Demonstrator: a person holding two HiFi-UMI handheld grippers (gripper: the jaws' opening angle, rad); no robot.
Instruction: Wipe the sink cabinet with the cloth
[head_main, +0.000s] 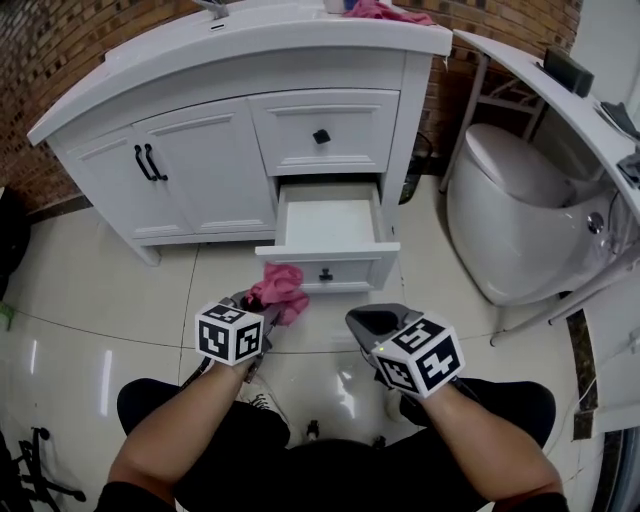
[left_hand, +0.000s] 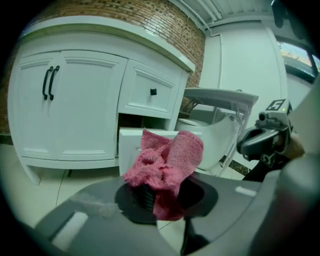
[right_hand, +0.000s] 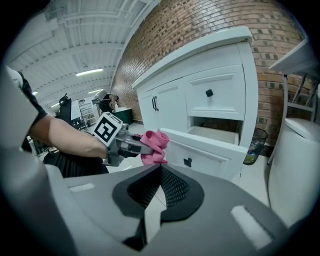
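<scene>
The white sink cabinet (head_main: 200, 160) stands ahead, its lower right drawer (head_main: 328, 222) pulled out and showing a bare white inside. A crumpled pink cloth (head_main: 278, 290) is pinched in my left gripper (head_main: 262, 305), just in front of the drawer's front panel (head_main: 330, 272). In the left gripper view the cloth (left_hand: 167, 162) bulges up out of the shut jaws. My right gripper (head_main: 372, 322) hovers to the right of the cloth, below the drawer, shut with nothing in it. The right gripper view shows its pads (right_hand: 170, 187) meeting, with the cloth (right_hand: 152, 145) beyond.
A white toilet (head_main: 520, 220) stands right of the cabinet, under a curved white shelf (head_main: 560, 100). A second pink cloth (head_main: 385, 12) lies on the countertop. A small waste bin (right_hand: 255, 145) sits between cabinet and toilet. The person's knees are below the grippers on the glossy tile floor (head_main: 90, 300).
</scene>
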